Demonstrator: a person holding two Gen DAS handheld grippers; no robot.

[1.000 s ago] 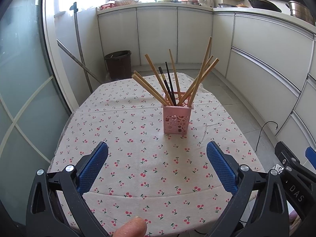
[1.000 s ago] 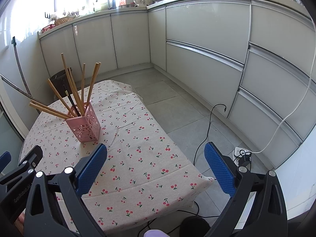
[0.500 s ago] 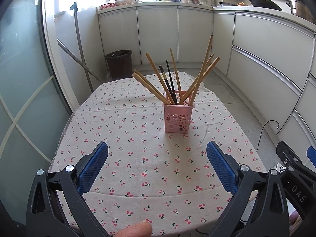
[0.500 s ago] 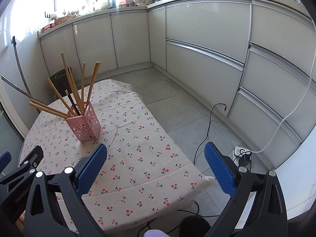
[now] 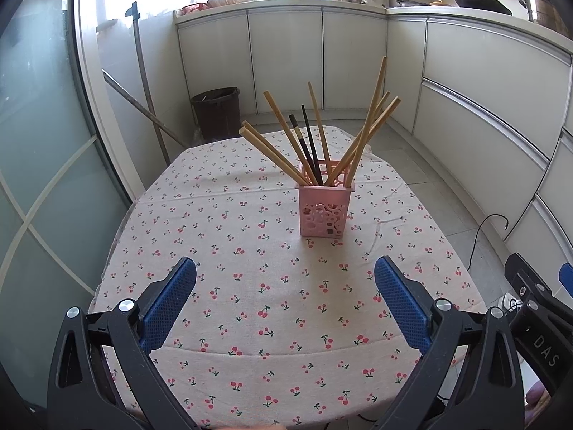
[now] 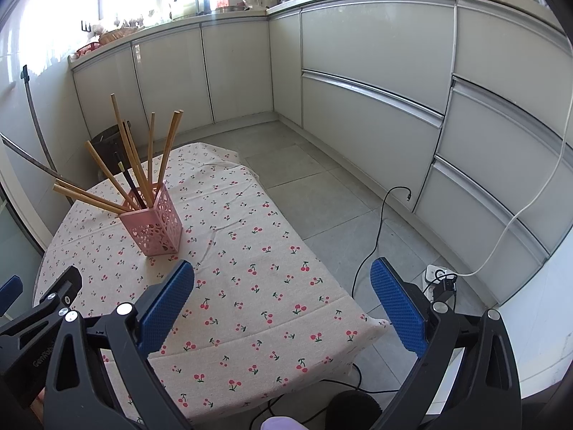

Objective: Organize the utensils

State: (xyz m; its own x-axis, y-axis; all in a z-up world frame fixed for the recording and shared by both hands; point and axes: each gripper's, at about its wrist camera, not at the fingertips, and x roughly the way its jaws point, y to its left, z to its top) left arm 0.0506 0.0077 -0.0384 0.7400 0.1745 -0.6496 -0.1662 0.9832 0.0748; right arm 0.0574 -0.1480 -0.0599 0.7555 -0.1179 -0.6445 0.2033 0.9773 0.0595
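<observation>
With every chopstick [image 5: 275, 152] already standing splayed in the pink holder [image 5: 325, 211] near the middle of the cherry-print tabletop [image 5: 250, 286], nothing left loose to gather. Left hand-held gripper [image 5: 285, 299] and right hand-held gripper [image 6: 282, 297] both spread wide, empty, held back near the front edge, probably finished.

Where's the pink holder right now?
The pink holder stands on the cherry tablecloth, ahead of the open left claw; in the right wrist view it sits far left.

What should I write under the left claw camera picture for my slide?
Open left claw faces a pink holder full of chopsticks on a cherry tablecloth.
</observation>
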